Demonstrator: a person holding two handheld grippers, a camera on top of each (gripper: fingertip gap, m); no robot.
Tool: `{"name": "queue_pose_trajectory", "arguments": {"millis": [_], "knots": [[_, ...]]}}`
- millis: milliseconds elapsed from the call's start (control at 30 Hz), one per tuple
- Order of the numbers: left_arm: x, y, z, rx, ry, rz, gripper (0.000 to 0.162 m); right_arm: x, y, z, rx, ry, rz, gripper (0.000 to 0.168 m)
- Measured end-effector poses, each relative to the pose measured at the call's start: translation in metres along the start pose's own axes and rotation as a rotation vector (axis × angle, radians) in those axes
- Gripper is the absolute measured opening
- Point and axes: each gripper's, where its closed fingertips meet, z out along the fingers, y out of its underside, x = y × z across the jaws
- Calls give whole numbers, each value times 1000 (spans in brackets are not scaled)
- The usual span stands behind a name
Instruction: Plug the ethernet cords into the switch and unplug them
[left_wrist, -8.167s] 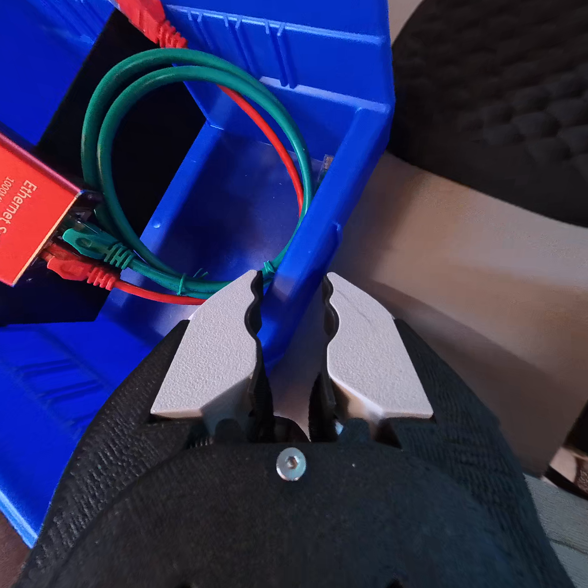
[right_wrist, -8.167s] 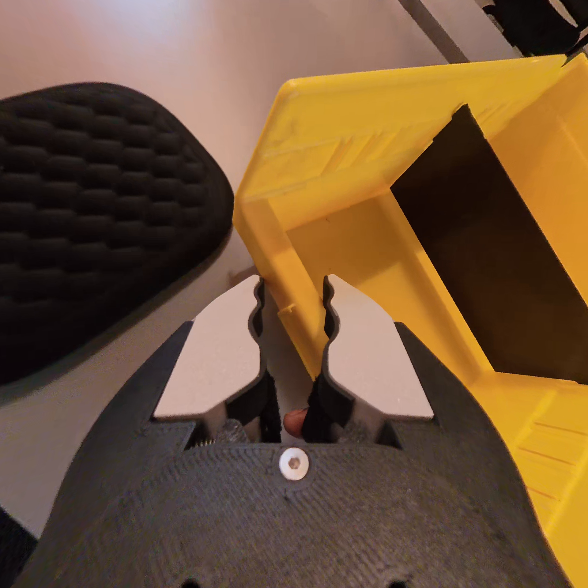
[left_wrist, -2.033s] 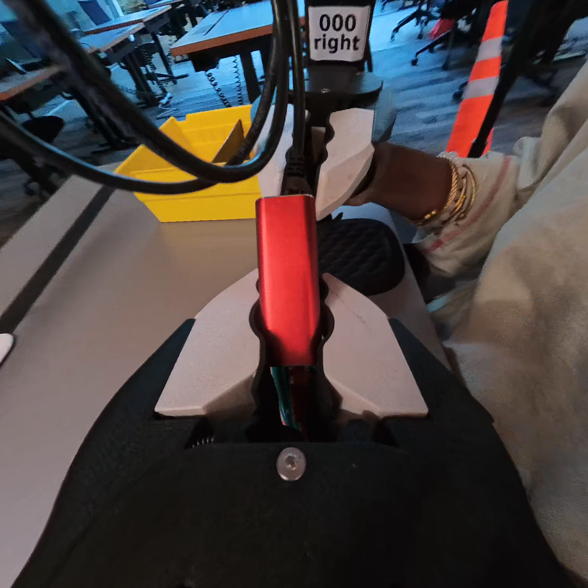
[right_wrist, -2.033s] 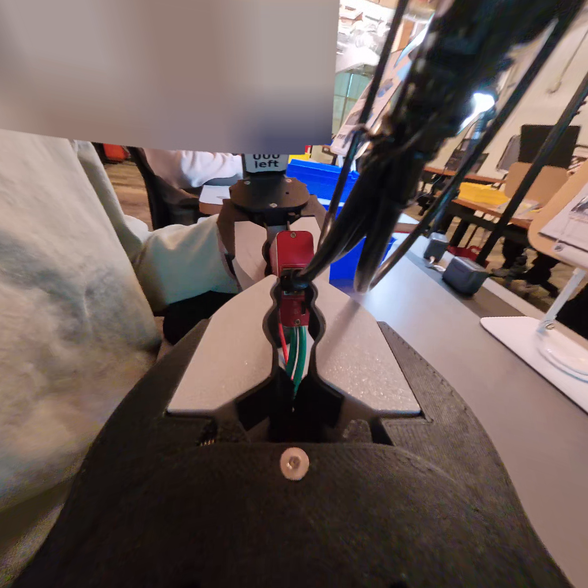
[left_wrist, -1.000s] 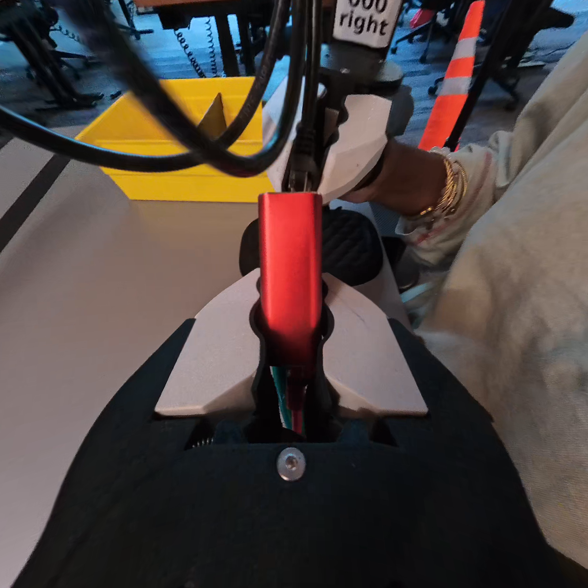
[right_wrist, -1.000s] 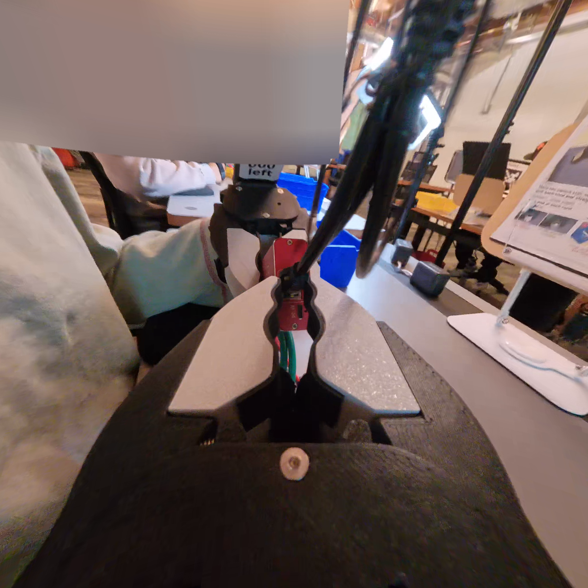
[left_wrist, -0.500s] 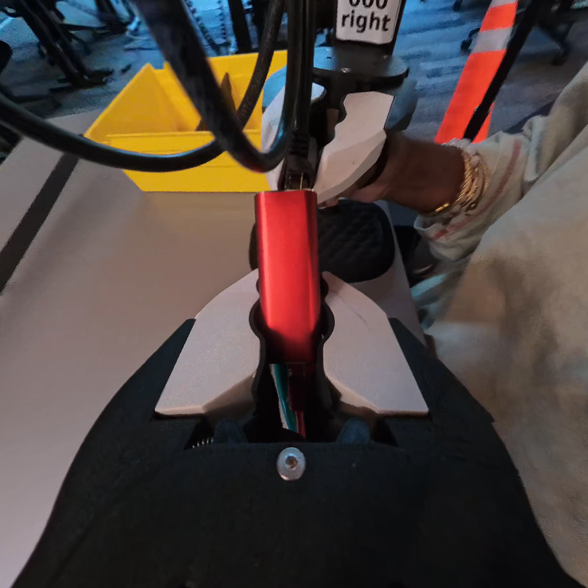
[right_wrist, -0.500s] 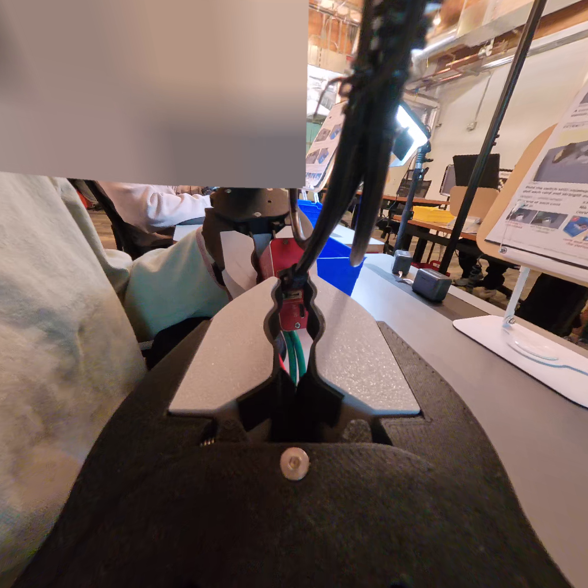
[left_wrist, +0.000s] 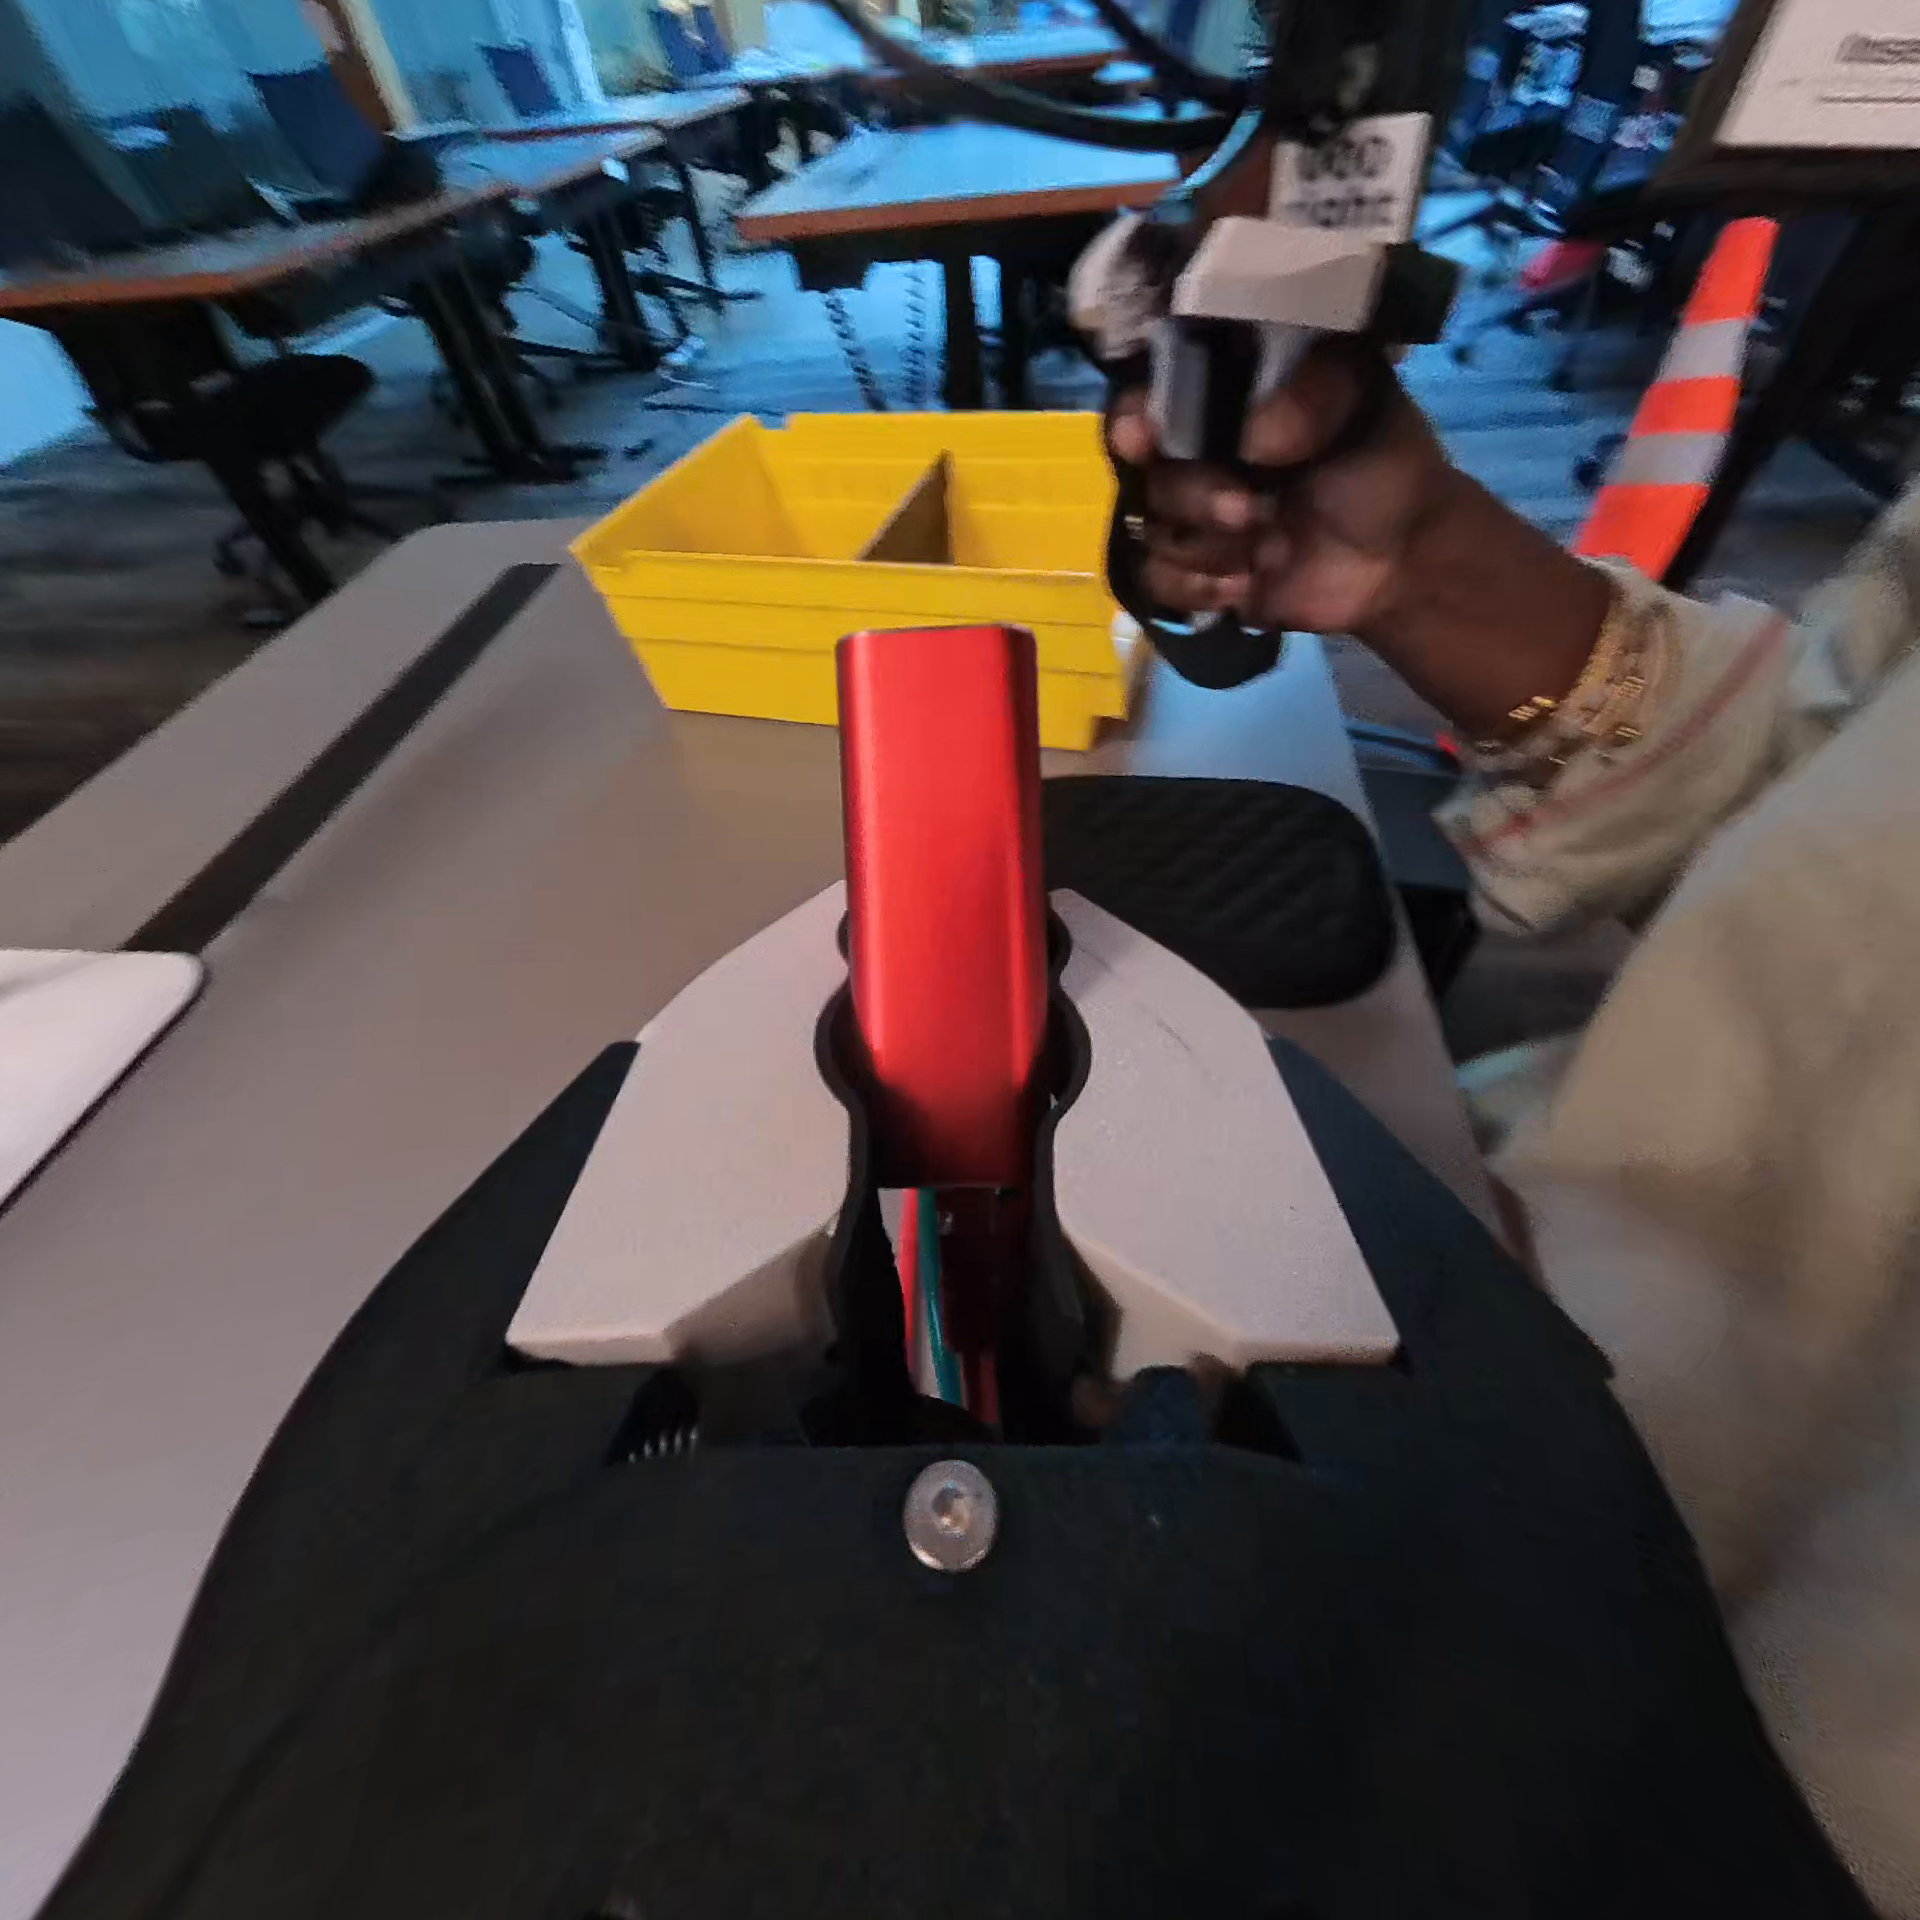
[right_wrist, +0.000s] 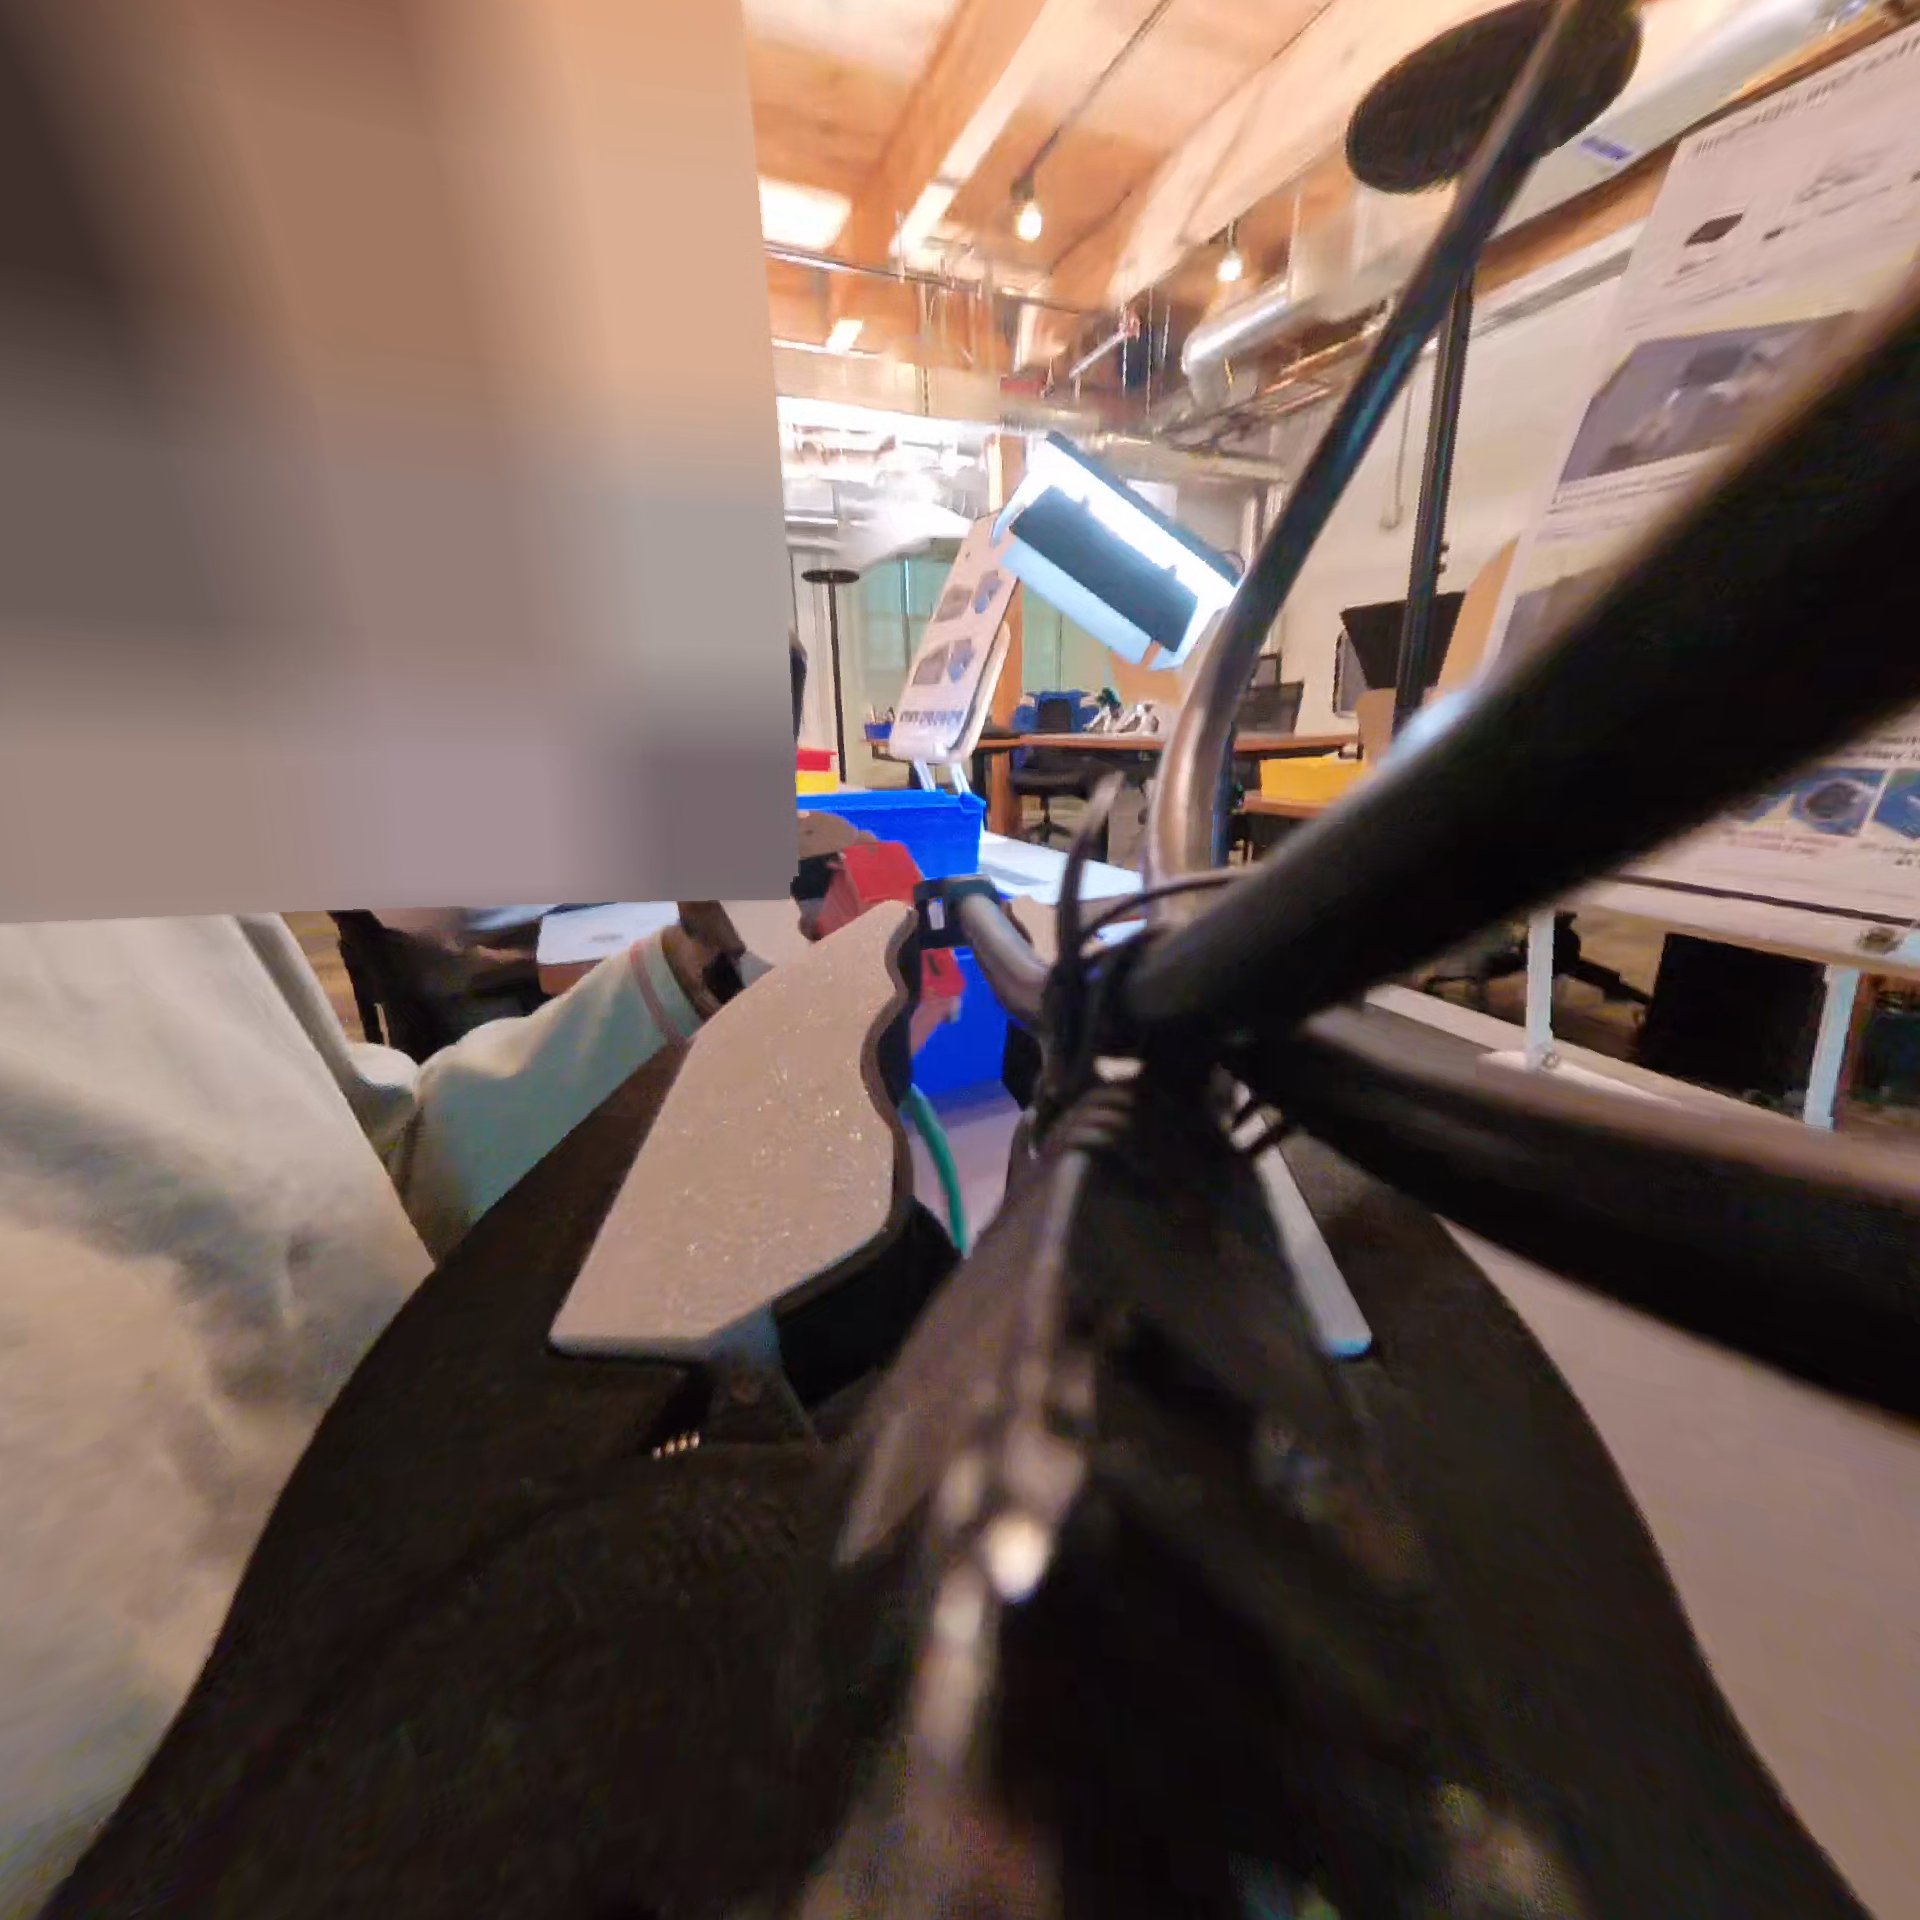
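Fingers of the left gripper (left_wrist: 951, 1049) were pressed onto the red switch (left_wrist: 940, 894), pinching its lower part and holding it clear of the grey table (left_wrist: 436, 935). The switch stood with its long axis running straight out along the gripper's fingers, its far end pointing away toward the yellow bin (left_wrist: 862, 582) on the table beyond. Its near end pointed back into the gripper's throat, where a red cord (left_wrist: 982, 1351) and a green cord (left_wrist: 940, 1340) ran down out of sight; whether both were seated in ports could not be told.

The right gripper (right_wrist: 940, 997) was harder to read. A thick bundle of black cables (right_wrist: 1455, 904) crossed in front of its camera and hid one finger, so whether it was spread or pressed together could not be told. By the visible finger's (right_wrist: 769, 1122) tip sat a small red plug (right_wrist: 940, 971), with a green cord trailing below. In the left wrist view this gripper showed blurred, raised well apart from the switch and gripped by the person's hand (left_wrist: 1278, 530).

Judging by that gap, the step in hand was unplugging, with a plug apparently drawn free. The next move would call for bringing the plug to rest, or lining it up squarely with a port along the switch's long axis.
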Motion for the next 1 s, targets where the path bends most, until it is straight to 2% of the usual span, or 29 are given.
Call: {"name": "queue_pose_trajectory", "arguments": {"millis": [100, 300, 467, 567, 667, 733, 800, 1000], "knots": [[-19, 3, -5, 106, -96, -49, 29, -1, -3, 1, 22, -33, 73, 12], [-27, 3, -30, 396, -208, -134, 29, 3, 0, -7, -3, 9, 81, 13], [-25, 8, -44, 522, -233, -168, 28, 4, 0, -13, -39, 37, 57, 13], [-26, 11, -49, 542, -256, -164, 29, 6, 1, -18, -107, 69, -4, 14], [-27, 13, -50, 543, -264, -174, 29, 13, 6, -31, -261, 131, -109, 14], [-27, 12, -50, 545, -256, -172, 29, 28, 10, -54, -443, 232, -238, 13], [-27, 13, -49, 539, -259, -171, 29, 42, 9, -85, -632, 324, -330, 14], [-28, 13, -48, 532, -261, -172, 29, 70, 17, -191, -1109, 511, -404, 14]]}}
